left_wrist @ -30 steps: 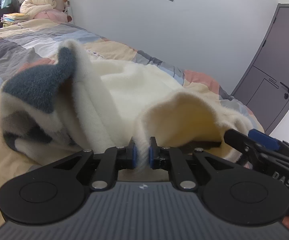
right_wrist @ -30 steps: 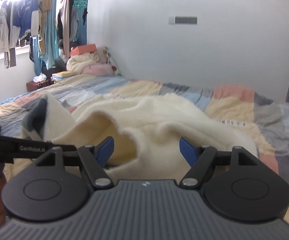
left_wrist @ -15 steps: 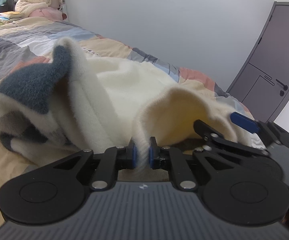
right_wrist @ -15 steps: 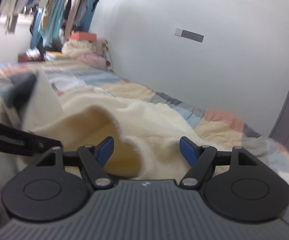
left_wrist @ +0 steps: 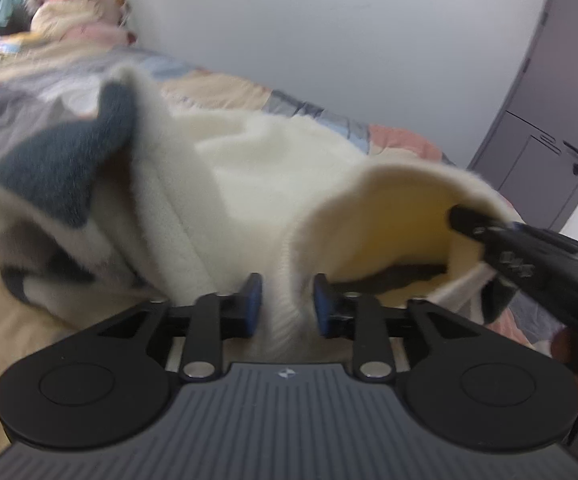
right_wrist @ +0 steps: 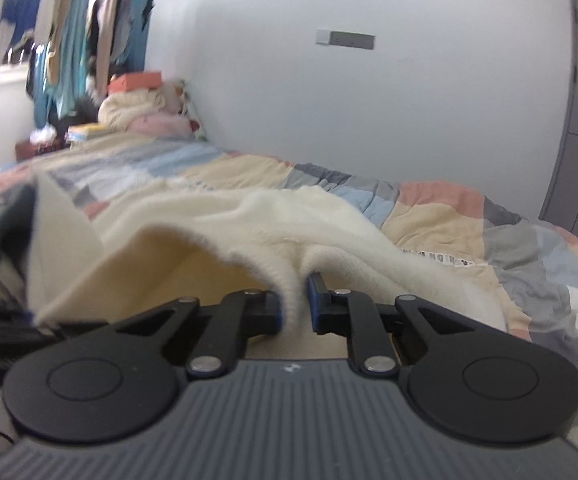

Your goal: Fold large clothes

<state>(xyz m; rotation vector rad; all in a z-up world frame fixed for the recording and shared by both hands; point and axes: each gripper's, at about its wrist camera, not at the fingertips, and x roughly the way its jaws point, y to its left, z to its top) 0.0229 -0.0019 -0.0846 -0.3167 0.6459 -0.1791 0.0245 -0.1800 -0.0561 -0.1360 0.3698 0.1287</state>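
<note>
A large cream fleece garment (left_wrist: 273, 168) with dark grey patches lies bunched on the bed. In the left wrist view my left gripper (left_wrist: 287, 306) holds a fold of its hem between the blue pads. The jaws are opening and the fleece sits loosely in the gap. In the right wrist view my right gripper (right_wrist: 295, 304) is closing, its pads pinched on another fold of the cream fleece garment (right_wrist: 329, 224). The right gripper (left_wrist: 485, 232) also shows in the left view, reaching into the raised opening of the garment.
A patchwork quilt (right_wrist: 449, 216) covers the bed under the garment. A white wall runs along the bed's far side and a grey door (left_wrist: 549, 112) stands at the right. Pillows and a pile of things (right_wrist: 141, 112) sit at the bed's head below hanging clothes (right_wrist: 69, 20).
My left gripper's pads have spread apart around the fold that they were clamping. My right gripper, wide open before, has closed onto a fold of the fleece.
</note>
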